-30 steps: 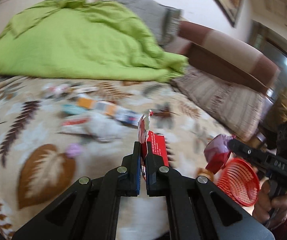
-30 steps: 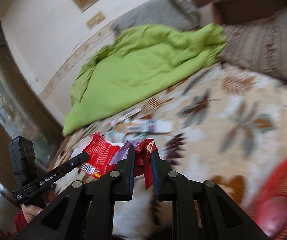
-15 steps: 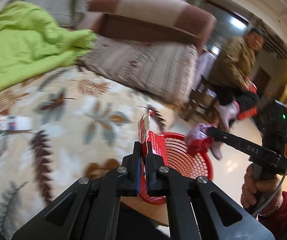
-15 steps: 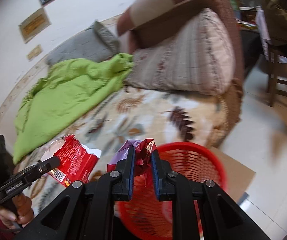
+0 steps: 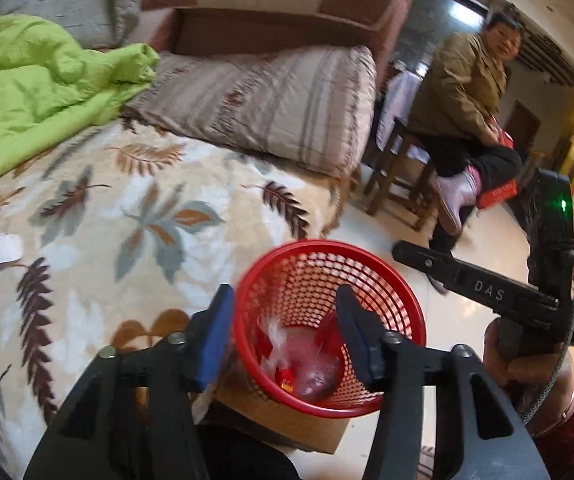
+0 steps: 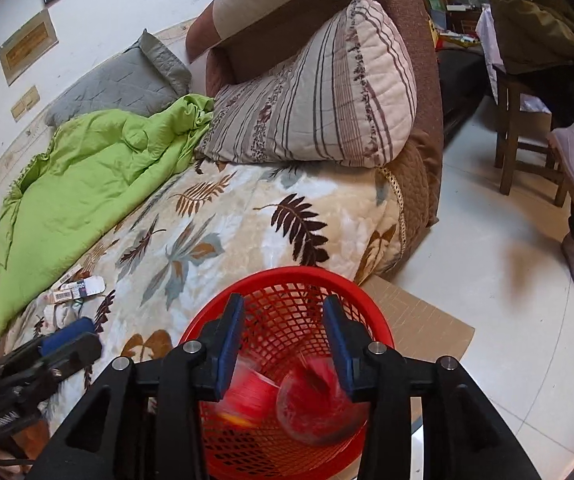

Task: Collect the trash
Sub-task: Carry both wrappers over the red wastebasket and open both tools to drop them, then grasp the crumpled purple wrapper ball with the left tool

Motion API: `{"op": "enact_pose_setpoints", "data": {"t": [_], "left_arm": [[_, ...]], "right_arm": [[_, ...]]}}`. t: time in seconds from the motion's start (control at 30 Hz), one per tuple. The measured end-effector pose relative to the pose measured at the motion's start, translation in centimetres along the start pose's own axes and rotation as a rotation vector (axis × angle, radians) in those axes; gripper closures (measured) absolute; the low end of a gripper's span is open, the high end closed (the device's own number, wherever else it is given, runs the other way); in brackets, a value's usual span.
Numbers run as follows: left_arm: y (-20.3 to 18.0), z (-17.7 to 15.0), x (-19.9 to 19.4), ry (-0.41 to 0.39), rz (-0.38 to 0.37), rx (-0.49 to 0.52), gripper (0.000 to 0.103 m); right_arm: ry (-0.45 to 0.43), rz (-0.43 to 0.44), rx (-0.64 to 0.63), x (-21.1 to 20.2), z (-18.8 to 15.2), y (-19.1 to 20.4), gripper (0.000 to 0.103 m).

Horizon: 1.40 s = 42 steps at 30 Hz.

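"DAS" embossed on right tongs (image 5: 403,250) arm, wrapper print unreadable

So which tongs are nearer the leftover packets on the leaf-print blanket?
Left. The left tongs hang at the bed's edge, close beside the packets. The right tongs are open over the red basket, farther off to the side.
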<state>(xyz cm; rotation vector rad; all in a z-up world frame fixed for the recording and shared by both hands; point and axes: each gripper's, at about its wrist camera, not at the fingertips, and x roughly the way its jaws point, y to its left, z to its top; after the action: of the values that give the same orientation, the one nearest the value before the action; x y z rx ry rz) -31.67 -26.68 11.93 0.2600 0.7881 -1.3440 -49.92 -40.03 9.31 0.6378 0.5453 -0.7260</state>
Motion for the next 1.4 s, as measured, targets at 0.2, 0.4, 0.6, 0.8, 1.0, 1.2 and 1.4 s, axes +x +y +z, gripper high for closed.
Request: {"op": "enact_pose_setpoints", "data": {"t": [0.2, 0.4, 0.6, 0.8, 1.0, 1.2, 1.4], "left_arm": [[2.5, -0.4, -3.1, -0.072, 0.111, -0.037, 0.048], [8.1, -2.5, -7.5, -0.121, 0.264, -0.157, 0.048], [16.4, -5.8, -12.8, -0.149, 0.397, -0.341, 0.048], [25.8, -8.6, -16.5, -0.107, 0.568, -0.466, 0.048], [32.7, -10.2, -15.9, -0.063, 0.602, -0.567, 0.062], [34.8, -9.8, -11.9, -0.007, 0.595, -0.566, 0.070], [35.1, -9.6, -10.0, 0.007, 0.633, -0.495, 0.076]], "right_arm": [[-0.001, 0.068, -0.045, -0.2, 0.0, 2.7, 0.057], [0.017, 0.148, -0.141, 0.2, -0.7, 7.5, 0.057], [0.054, 0.253, -0.227, 1.3, -1.1, 13.2, 0.055], [0.111, 0.353, -0.321, 2.8, -2.0, 18.7, 0.054], [0.171, 0.422, -0.373, 4.6, -2.6, 22.4, 0.051], [0.227, 0.444, -0.409, 7.0, -2.5, 24.3, 0.051], [0.296, 0.515, -0.469, 10.6, -2.9, 29.5, 0.047]]}}
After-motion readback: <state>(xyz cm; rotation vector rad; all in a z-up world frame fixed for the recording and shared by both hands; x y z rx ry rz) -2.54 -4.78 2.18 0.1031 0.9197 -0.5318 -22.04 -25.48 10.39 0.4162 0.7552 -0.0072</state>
